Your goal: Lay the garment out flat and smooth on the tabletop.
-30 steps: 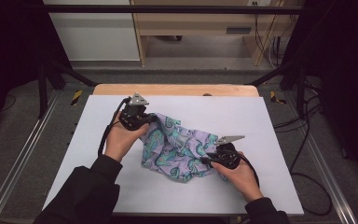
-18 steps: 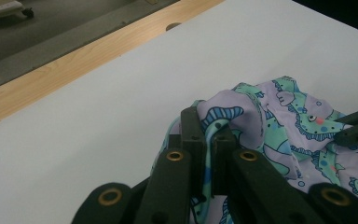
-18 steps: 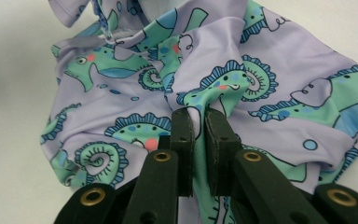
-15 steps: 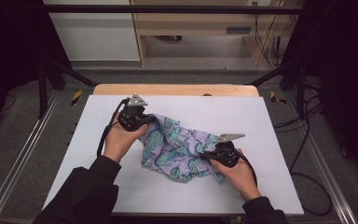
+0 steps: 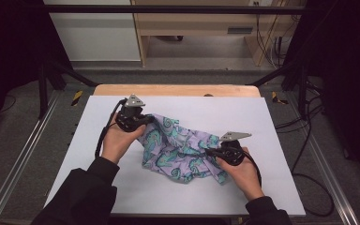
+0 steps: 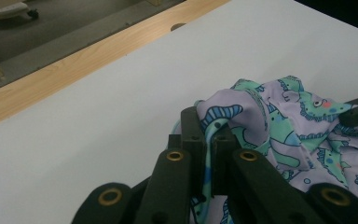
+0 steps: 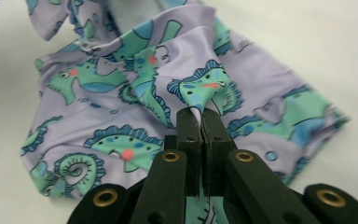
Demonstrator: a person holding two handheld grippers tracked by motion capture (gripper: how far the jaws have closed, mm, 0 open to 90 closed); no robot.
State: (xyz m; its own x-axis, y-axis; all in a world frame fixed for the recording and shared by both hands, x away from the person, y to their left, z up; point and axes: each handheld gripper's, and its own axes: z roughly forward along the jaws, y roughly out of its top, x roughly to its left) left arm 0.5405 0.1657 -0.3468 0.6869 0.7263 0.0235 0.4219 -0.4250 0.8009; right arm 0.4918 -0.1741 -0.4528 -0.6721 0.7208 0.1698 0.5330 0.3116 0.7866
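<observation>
A crumpled lilac cloth (image 5: 178,150) printed with green and blue dinosaurs lies in the middle of the white table top (image 5: 281,122). My left gripper (image 5: 146,119) is at the cloth's far left corner, shut on a fold of the cloth (image 6: 242,112). My right gripper (image 5: 208,153) is at the cloth's near right side; its jaws have just closed and now pinch a raised fold of the cloth (image 7: 205,93). Both jaw pairs show fabric squeezed between their pads. A hand holds each gripper from below.
A wooden strip (image 5: 178,90) runs along the table's far edge, with a notch in it (image 6: 179,26). Metal frame rails (image 5: 23,154) flank the table, and cables (image 5: 309,183) lie on the floor at the right. White surface surrounds the cloth on all sides.
The right gripper's jaws have closed onto a fold of the cloth and the hand has shifted slightly. The left gripper and the rest of the cloth have stayed put.
</observation>
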